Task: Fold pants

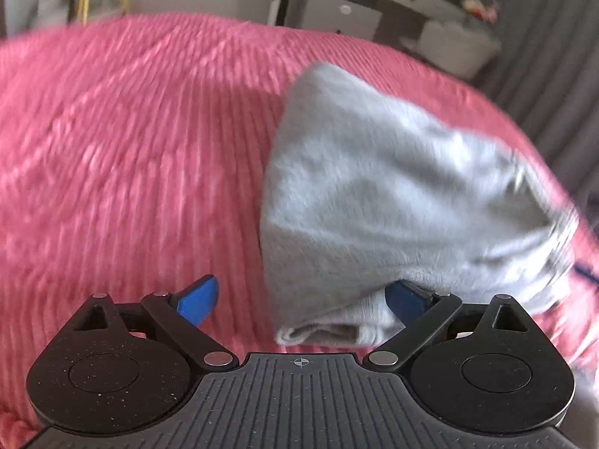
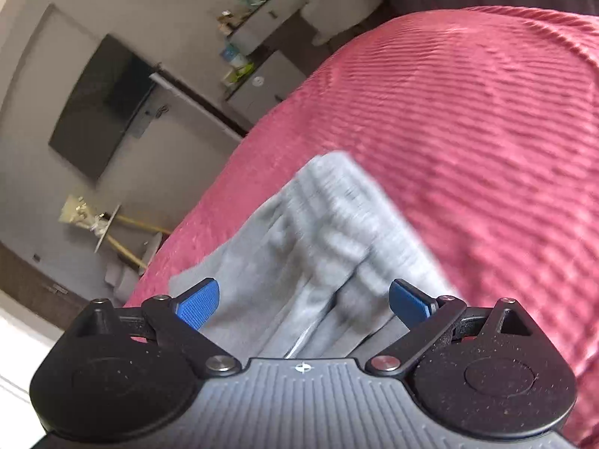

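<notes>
I see the grey pants [image 1: 393, 202] lying bunched in a folded heap on the pink ribbed bedspread [image 1: 131, 149], toward my right side of the bed in the left wrist view. My left gripper [image 1: 301, 301] has its blue fingers [image 1: 198, 301] spread wide; the near edge of the folded cloth sits in the gap, and the fabric drapes over the right-hand pad, but nothing is pinched. In the right wrist view my right gripper [image 2: 303, 303] is likewise spread apart, with the grey pants [image 2: 318, 247] running between the pads [image 2: 198, 303] and away from me across the bedspread [image 2: 468, 131]; the ribbed waistband end lies farthest out. Both views are blurred. Beyond the bed stands a grey cabinet [image 1: 393, 11] with bottles and small items on top, too blurred for me to name. A dark flat screen [image 2: 101, 108] hangs on the wall.
</notes>
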`<state>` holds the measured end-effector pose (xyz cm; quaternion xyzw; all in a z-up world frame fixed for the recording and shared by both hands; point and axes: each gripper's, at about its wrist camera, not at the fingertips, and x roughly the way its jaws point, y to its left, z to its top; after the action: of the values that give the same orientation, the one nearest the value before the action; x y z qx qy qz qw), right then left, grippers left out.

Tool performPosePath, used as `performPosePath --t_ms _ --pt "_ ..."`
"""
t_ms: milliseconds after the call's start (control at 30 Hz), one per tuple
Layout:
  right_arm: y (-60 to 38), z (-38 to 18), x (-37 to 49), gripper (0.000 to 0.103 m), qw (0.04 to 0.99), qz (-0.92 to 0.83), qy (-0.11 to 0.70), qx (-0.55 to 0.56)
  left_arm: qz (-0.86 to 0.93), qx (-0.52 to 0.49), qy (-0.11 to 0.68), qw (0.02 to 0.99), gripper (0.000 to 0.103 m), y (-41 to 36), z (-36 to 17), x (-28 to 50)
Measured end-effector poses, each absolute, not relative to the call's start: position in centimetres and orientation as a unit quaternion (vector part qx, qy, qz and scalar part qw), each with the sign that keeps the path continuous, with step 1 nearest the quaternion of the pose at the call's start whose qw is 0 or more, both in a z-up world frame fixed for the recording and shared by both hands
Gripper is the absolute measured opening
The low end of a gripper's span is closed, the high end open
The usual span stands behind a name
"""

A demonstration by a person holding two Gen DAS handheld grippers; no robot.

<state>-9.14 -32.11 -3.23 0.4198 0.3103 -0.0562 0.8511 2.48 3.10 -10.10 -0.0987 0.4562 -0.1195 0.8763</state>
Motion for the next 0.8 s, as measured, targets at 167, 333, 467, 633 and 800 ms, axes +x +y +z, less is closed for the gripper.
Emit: performPosePath --t_ms 167,333,467,633,800 --pt "-36.7 -3.6 -6.9 0.097 0.841 -0.043 0.333 0.424 -0.136 -0.109 0.469 0.866 0.099 5.0 -9.2 5.3" --pt "-38.1 -5.5 -2.6 0.097 0.818 0.016 0.411 0.403 -0.118 -0.135 0.426 0.887 0.099 7.1 -8.1 7.1" --pt "-38.7 -7.5 0.2 0.097 0.806 0.052 0.441 0.392 -0.142 -0.119 0.471 0.863 0.099 5.3 -10.6 10.0" --pt "-40.1 -10.9 3.2 0.097 0.747 0.13 0.473 0.449 -0.19 -0.035 0.486 0.852 0.1 1.4 -13.3 12.6" --pt "-39.7 -12.0 4.6 0.098 0.738 0.177 0.474 0.447 -0.237 -0.123 0.503 0.822 0.1 1.1 -14.4 16.2"
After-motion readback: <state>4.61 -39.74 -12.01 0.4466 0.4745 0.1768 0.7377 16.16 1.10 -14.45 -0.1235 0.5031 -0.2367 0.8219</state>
